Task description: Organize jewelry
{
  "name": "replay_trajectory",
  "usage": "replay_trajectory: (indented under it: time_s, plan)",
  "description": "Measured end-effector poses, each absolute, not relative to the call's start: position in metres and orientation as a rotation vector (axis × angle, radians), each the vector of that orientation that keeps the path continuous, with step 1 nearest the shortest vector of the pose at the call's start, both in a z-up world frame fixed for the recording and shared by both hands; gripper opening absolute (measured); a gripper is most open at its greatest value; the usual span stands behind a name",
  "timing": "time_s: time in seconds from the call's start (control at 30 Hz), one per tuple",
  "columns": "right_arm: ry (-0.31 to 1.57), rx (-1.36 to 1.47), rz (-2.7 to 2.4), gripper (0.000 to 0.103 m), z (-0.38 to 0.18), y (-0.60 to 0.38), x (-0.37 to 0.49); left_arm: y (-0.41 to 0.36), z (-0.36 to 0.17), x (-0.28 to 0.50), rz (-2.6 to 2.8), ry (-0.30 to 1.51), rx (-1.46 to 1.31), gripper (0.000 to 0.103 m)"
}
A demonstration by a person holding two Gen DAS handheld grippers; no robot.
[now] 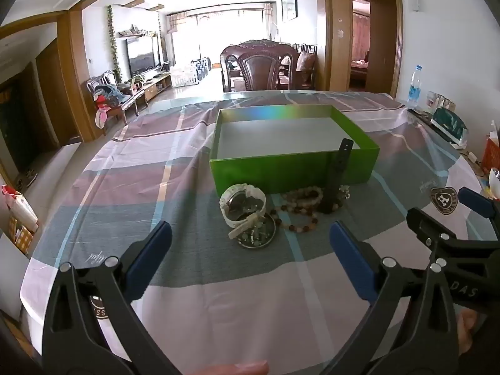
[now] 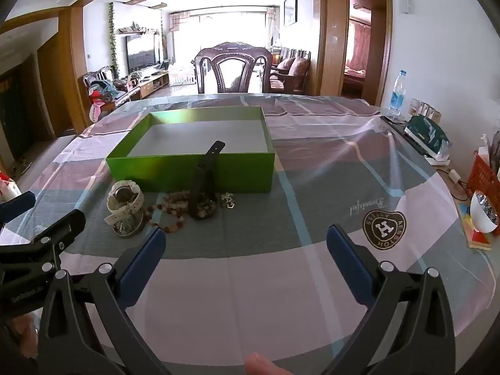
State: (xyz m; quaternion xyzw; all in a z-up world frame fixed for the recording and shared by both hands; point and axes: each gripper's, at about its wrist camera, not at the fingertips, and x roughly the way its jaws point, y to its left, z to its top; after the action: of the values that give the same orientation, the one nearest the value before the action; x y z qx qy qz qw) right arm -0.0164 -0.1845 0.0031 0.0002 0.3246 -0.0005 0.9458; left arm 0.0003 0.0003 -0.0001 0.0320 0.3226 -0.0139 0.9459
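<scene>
Right now I have both grippers hovering over the checked cloth on the desk (image 1: 93, 168), the left gripper (image 1: 250, 243) and the right gripper (image 2: 247, 247) each with fingers spread wide and nothing between them. Ahead of me the jewelry sits in a small heap just in front of the empty green box (image 1: 293, 143): a white watch (image 1: 242, 206) resting on a round tin, a beaded bracelet (image 1: 300, 209) beside it, and a black strap (image 1: 337, 178) leaning upright against the box wall.
</scene>
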Motion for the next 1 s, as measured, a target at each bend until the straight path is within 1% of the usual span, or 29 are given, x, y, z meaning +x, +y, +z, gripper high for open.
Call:
replay_trajectory:
  time_s: [1.0]
  plan:
    - [0.673, -0.003, 0.001, 0.100, 0.000, -0.182, -0.009, 0.001, 0.000, -0.001, -0.029, 0.668, 0.067, 0.099]
